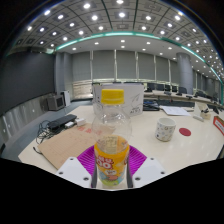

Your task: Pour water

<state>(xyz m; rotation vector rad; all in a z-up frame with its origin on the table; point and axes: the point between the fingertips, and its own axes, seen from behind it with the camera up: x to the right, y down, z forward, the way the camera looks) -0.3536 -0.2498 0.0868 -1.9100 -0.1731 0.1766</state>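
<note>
bottle (pixel 112 135) is being pinched by gripper (pixel 112 160) | cup (pixel 165 129) is waiting by table's (pixel 190 145) far edge | pouring not started

A large office with rows of ceiling spotlights (pixel 75 18), blinds-covered windows (pixel 120 65), and a pale counter (pixel 185 145) up front.

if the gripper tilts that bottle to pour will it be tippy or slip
The bottle is tall and narrow, so it probably tips easily if nudged high. Its clear, smooth-looking wall may be slippery, though the gripper fingers flank its lower body. The orange liquid fills only the lower part, so it may feel fairly light and slosh.
</note>
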